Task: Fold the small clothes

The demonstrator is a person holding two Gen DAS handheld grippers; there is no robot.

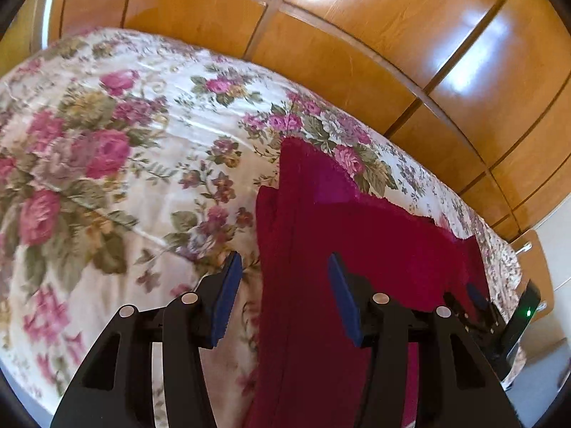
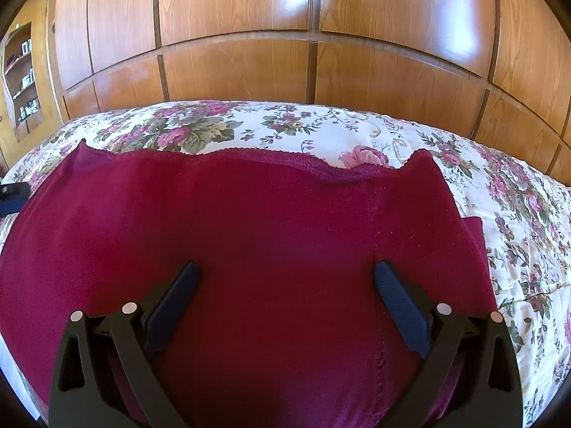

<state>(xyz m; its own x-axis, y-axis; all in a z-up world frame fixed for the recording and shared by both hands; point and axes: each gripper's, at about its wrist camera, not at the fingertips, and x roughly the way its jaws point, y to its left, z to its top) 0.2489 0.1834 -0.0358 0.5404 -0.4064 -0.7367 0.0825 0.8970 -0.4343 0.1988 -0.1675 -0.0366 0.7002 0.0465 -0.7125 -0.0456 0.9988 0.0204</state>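
- a bed with a floral bedspread (image 2: 321, 125) of pink roses and green leaves on white fills both views; behind it runs a wall of glossy wooden wardrobe panels (image 2: 232, 18) with window glare on them.
- at the far left of the right wrist view a recessed shelf niche (image 2: 23, 71) holds small items, too small to make out.
- one dark red garment (image 2: 267, 221) lies spread flat on the bedspread, its scalloped trim edge on the far side; its near part runs out of the picture bottom.
- the left wrist view is blurred, and there the garment (image 1: 357, 242) is seen from its side edge, partly cut off below.
- two grippers are in view.
- the left gripper (image 1: 285, 271) has its jaws partly spread, pinching nothing, over the garment's left edge.
- the right gripper (image 2: 285, 281) stands wide apart above the middle of the cloth, gripping nothing; whether its tips touch the fabric i cannot tell.
- each claw has two blue pads (image 2: 399, 299).
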